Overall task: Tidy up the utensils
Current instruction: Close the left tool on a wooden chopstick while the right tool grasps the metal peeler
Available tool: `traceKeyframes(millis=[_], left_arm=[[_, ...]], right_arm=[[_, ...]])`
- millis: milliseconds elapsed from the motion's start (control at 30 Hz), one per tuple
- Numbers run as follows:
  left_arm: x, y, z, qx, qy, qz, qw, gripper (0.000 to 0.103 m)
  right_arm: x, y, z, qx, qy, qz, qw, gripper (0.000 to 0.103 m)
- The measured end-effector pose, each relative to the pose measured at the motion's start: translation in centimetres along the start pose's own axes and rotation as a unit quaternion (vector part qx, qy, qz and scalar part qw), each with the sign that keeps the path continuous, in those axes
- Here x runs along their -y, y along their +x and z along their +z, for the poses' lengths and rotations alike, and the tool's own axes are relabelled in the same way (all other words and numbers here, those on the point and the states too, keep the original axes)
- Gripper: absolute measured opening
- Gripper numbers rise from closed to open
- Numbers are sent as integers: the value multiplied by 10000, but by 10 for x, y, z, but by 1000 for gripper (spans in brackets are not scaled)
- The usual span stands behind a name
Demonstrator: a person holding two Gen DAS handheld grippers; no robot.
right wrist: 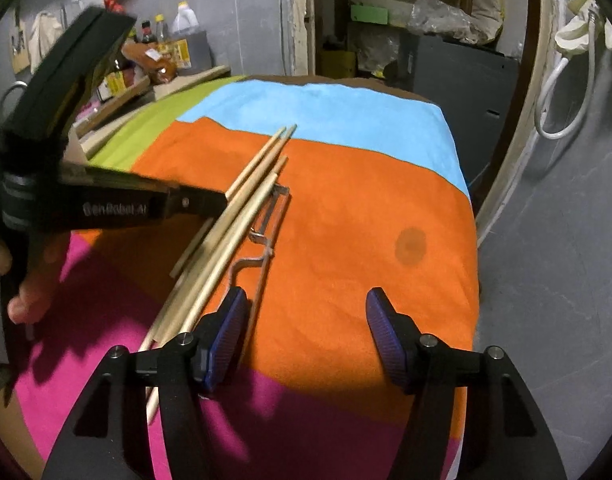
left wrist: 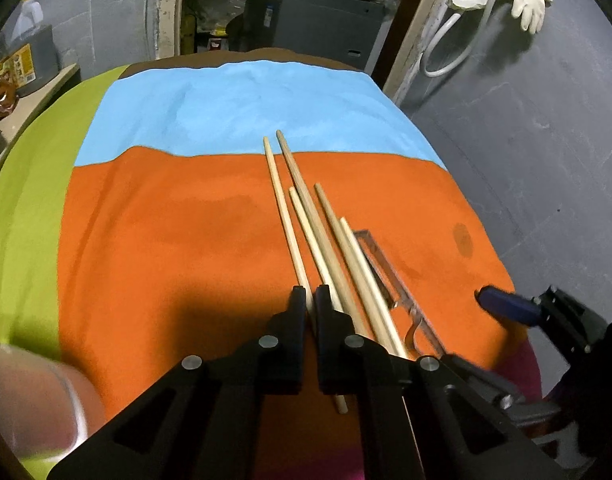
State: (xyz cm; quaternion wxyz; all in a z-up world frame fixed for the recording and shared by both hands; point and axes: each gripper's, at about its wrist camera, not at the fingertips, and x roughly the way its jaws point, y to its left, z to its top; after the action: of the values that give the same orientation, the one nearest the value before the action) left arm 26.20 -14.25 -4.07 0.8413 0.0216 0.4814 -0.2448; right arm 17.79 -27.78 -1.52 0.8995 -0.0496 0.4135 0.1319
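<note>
Lying in a loose fan near the middle of the table, the wooden chopsticks [left wrist: 306,216] point away from the cameras across the orange panel of a multicoloured cloth [left wrist: 165,240], their far tips just reaching its blue band. Material: pale wood, thin, stiff, light; round shafts likely to roll or slip sideways if nipped off-centre. Best hold, by judgement: across the thicker near ends, several shafts at once. Adjacent item: a metal peeler [right wrist: 265,220] of thin wire and blade, touching the rightmost stick; light, rigid, narrow, best taken by its long frame rather than the blade. Left gripper [left wrist: 310,300]: jaws clenched, with the leftmost chopstick running into the slit between the black fingers, so it appears to be grasping that one stick near its lower part; the neighbouring sticks lie against the right finger, ungripped. Right gripper [right wrist: 306,320]: jaws released and wide apart, blue pads over bare orange cloth, the left pad just beside the peeler's handle and the stick ends, nothing between them.
</note>
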Motion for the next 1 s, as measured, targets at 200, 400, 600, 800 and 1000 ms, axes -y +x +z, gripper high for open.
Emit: traceKeyframes(millis=[200,400,600,800,1000], left_arm=[[9,-12,-24,13,384,191,9991,3],[8,-19,-36,-103,400,179,9990,3],[7,-18,-29,-226,313,134,9992,3],[-3,-10,-11,-223,85,157,9996,3],[-11,-1,10,-287,-34,220,9993,3]], right_arm=[[-11,4,7,-33,-145,208,9997,60],[-16,16,8,-289,-239,160,9992,49],[-7,20,12,-339,-88,119,9993,24],[0,33,26,-483,131,300,9983,24],[2,49,44,-618,144,305,9975,25]])
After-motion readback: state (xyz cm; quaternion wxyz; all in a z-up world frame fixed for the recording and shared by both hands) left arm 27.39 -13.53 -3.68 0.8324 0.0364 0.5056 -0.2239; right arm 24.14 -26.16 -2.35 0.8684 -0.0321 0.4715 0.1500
